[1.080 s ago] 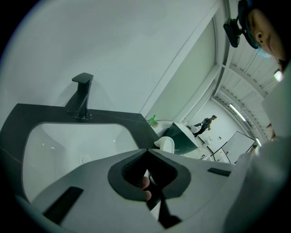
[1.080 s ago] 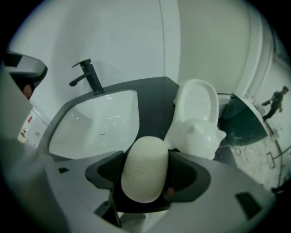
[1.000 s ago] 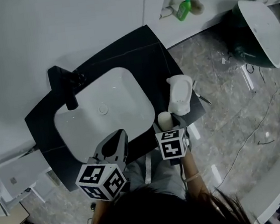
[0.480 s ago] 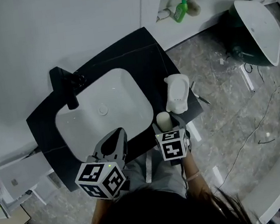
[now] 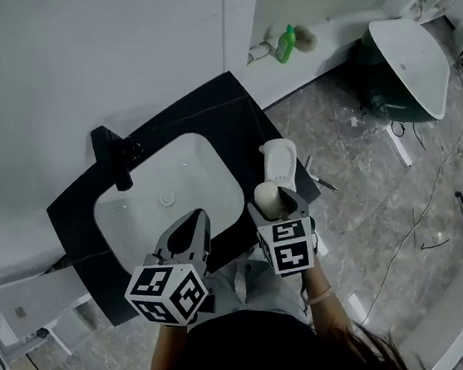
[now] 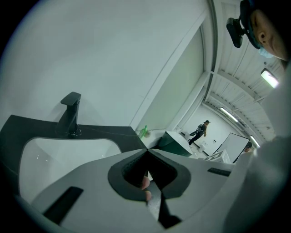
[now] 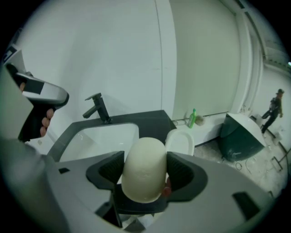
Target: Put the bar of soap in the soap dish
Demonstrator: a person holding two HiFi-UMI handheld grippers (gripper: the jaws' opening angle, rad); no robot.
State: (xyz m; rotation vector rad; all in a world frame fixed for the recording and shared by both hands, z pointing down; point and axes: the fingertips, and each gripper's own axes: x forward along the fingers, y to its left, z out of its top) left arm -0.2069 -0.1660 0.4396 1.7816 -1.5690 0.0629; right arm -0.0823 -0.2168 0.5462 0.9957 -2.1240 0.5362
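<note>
A cream, rounded bar of soap sits clamped between the jaws of my right gripper; the head view shows the same soap in the right gripper above the counter's front right corner. Just beyond it the white soap dish lies on the dark counter, and the soap dish shows behind the soap in the right gripper view. My left gripper hangs over the near rim of the sink, and this left gripper has its jaws closed together, holding nothing.
A white sink basin is set in the black counter, with a black tap at the back left. A green bottle stands on a ledge by the wall. A dark bin with a white lid is on the floor at right.
The head view has shifted, so the counter and dish appear further left and lower. The right gripper with the soap stays just short of the dish; the left gripper has hardly moved.
</note>
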